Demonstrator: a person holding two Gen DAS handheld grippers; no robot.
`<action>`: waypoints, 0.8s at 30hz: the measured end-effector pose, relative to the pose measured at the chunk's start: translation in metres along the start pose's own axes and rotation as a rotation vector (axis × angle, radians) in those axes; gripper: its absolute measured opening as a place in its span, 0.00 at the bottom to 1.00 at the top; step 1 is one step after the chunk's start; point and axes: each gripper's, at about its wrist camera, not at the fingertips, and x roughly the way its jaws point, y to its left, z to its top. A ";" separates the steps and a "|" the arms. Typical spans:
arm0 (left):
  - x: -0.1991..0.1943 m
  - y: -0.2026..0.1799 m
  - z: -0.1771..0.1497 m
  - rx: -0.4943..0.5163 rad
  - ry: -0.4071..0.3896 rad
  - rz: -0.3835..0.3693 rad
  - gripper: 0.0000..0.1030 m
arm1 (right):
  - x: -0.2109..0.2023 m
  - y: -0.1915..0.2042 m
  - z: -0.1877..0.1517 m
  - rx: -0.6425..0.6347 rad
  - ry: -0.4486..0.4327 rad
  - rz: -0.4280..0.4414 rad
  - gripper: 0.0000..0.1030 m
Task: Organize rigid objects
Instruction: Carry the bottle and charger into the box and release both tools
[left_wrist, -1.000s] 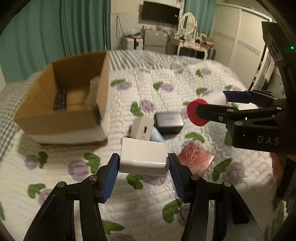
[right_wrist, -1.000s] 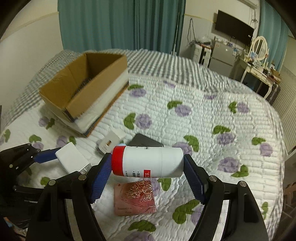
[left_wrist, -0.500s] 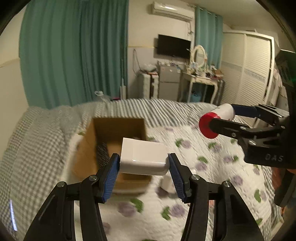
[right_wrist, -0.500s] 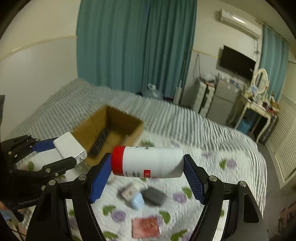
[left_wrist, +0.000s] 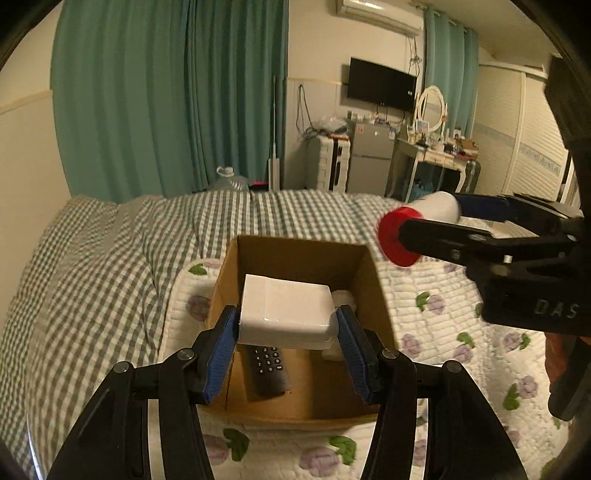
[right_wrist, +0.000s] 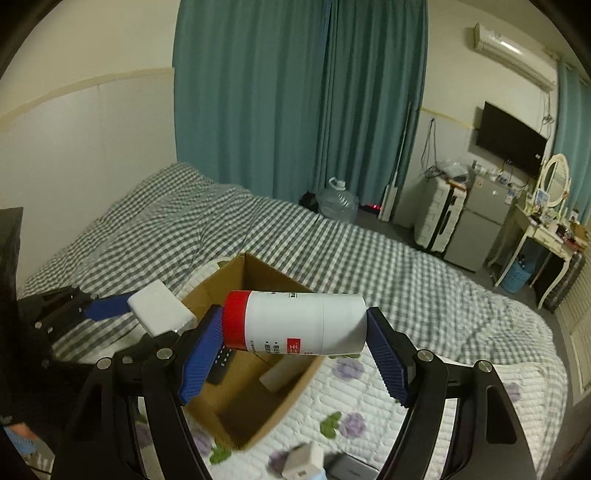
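White charger block (left_wrist: 286, 312) hanging clamped in left gripper (left_wrist: 287, 332) above cardboard box (left_wrist: 295, 254).
Gripping red-capped bottle (right_wrist: 295, 321) sideways in right gripper (right_wrist: 295, 345), over box's near corner.

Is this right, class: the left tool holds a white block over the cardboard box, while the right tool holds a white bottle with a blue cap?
One detail is wrong: the cap is red, not blue, as the right wrist view shows. The left tool holds the white block over the cardboard box, while the right tool holds the white bottle.

Remote control (left_wrist: 266, 365) in box partly hidden behind held white block (left_wrist: 287, 312); small items (right_wrist: 314, 461) at bottom edge of right view blurred, cut off, unidentifiable
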 end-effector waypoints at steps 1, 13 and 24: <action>0.011 0.002 -0.002 0.002 0.015 -0.004 0.53 | 0.011 0.001 0.000 -0.001 0.011 0.005 0.74; 0.073 0.000 -0.022 0.032 0.113 -0.035 0.53 | 0.132 0.001 -0.025 0.001 0.149 0.068 0.74; 0.086 0.002 -0.031 0.023 0.142 -0.011 0.55 | 0.156 -0.001 -0.033 0.030 0.171 0.100 0.74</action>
